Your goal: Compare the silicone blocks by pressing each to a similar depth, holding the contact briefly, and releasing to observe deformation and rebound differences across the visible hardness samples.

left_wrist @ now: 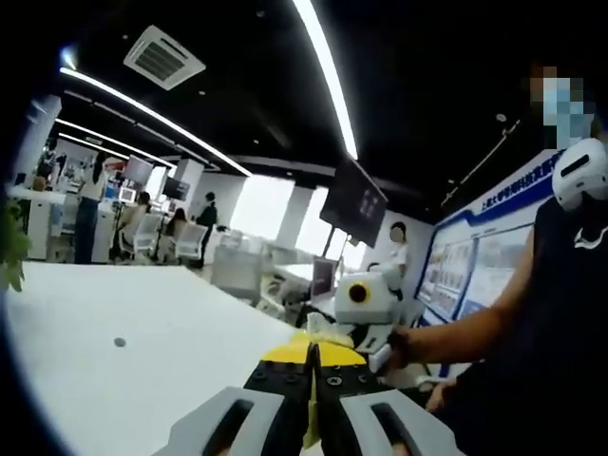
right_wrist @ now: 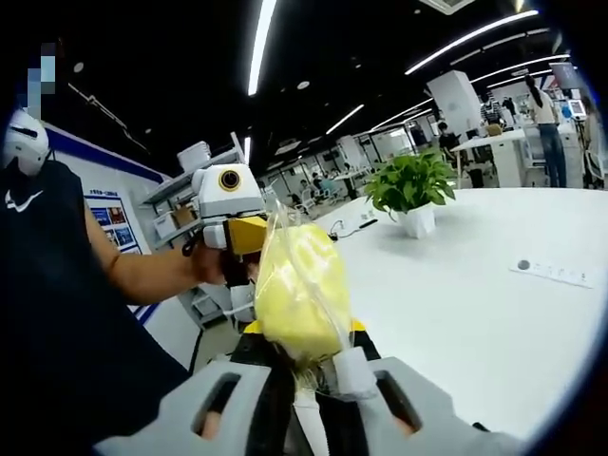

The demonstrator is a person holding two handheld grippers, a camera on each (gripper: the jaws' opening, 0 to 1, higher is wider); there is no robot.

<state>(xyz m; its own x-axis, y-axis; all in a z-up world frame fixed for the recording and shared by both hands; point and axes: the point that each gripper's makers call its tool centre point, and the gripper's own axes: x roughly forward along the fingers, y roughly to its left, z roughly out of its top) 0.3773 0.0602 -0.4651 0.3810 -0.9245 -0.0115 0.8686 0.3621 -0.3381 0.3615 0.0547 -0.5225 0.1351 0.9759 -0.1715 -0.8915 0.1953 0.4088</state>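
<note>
gripping crinkly bagged yellow block (right_wrist: 302, 290), r gripper (right_wrist: 318, 366).

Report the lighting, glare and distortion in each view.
Left gripper view: dark ceiling, bright ceiling light strips bent by the fisheye, white table evenly lit. Right gripper view: clear bag around the yellow block glints, potted plant sharp.

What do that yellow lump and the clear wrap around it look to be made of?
The yellow lump looks like soft, matte foam or silicone: its surface is dull and slightly bumpy, though I can't tell which. The wrap looks like thin, glossy clear plastic film, creased and catching light. The right gripper pinches its gathered end.
</note>
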